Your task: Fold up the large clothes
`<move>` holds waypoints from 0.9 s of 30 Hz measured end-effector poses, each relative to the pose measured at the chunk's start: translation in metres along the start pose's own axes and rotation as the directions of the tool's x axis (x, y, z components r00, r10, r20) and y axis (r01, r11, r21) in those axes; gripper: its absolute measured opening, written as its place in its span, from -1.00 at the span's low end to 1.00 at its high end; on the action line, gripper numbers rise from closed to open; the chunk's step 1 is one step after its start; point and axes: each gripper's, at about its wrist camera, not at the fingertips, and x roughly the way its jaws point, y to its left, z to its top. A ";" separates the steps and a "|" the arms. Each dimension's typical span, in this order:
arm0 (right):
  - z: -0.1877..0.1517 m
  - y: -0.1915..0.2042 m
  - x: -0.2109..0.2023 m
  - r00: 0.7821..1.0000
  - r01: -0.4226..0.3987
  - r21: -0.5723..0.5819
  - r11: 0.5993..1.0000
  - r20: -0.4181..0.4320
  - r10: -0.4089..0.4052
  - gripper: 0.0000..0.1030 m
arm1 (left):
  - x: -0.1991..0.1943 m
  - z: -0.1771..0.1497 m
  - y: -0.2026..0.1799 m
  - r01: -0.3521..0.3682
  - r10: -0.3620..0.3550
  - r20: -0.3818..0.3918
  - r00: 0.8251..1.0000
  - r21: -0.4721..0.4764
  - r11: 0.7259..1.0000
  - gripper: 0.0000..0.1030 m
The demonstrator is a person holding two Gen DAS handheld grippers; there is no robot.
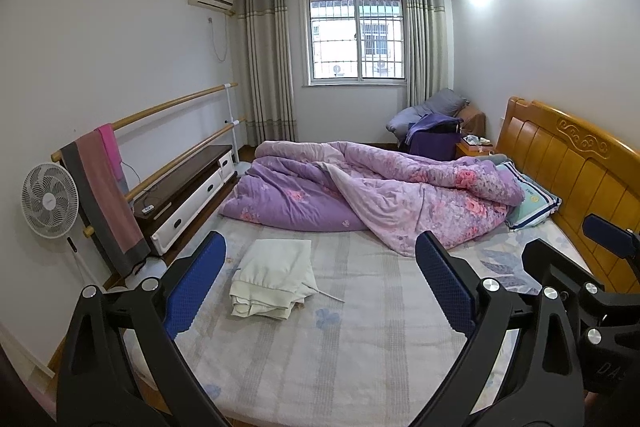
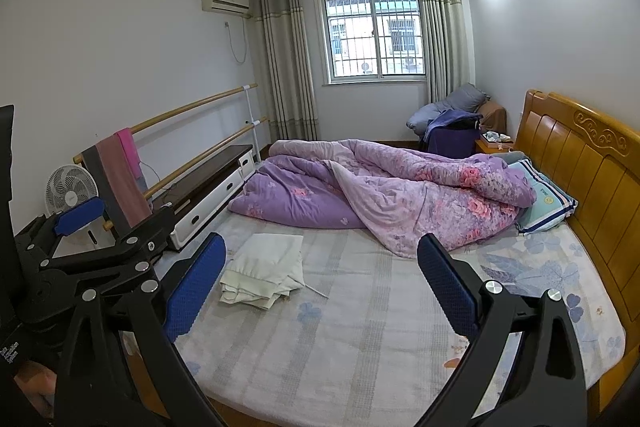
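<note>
A cream garment (image 1: 272, 279) (image 2: 260, 275) lies folded into a compact rectangle on the left part of the bed sheet (image 1: 360, 339) (image 2: 360, 339), with a thin drawstring sticking out to its right. My left gripper (image 1: 320, 287) hovers above the near edge of the bed, open, with nothing between its blue pads; the garment shows just inside its left finger. My right gripper (image 2: 322, 287) is held beside it at about the same height, also open and holding nothing. Each gripper appears at the edge of the other's view.
A crumpled purple floral quilt (image 1: 380, 187) (image 2: 400, 195) fills the far half of the bed, beside a striped pillow (image 1: 528, 199) and a wooden headboard (image 1: 568, 163). On the left stand a fan (image 1: 50, 201), a low cabinet (image 1: 188, 187) and wooden rails with a hanging towel (image 1: 108, 195).
</note>
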 end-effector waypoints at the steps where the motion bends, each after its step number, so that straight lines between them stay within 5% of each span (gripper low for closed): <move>1: 0.000 0.000 0.001 1.000 0.001 0.000 1.000 0.000 -0.001 0.81 | 0.001 0.000 0.000 0.000 0.000 -0.001 1.000 0.000 1.000 0.87; 27: -0.003 -0.005 0.002 1.000 0.005 -0.004 1.000 -0.008 -0.005 0.81 | 0.010 -0.006 0.000 0.013 -0.013 -0.013 1.000 -0.005 1.000 0.87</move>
